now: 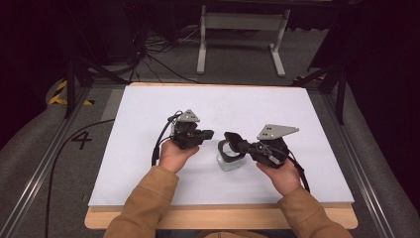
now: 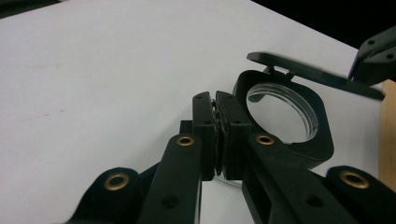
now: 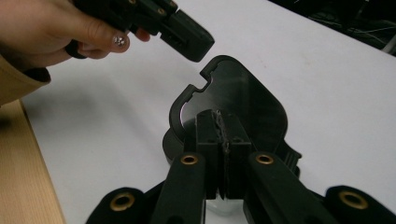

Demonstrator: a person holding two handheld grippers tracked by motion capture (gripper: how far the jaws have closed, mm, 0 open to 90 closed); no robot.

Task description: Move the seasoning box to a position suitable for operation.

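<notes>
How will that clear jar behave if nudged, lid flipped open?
The jar looks like thin clear plastic and seems empty, so probably light and easily slid. The open black lid hangs to one side, so it may tip that way. Smooth walls look slippery.

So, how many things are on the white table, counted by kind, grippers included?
Clear glass jar with black flip-top lid: 1
Black two-jaw grippers held in hands: 2, the left gripper and the right gripper
Total: 3
</notes>
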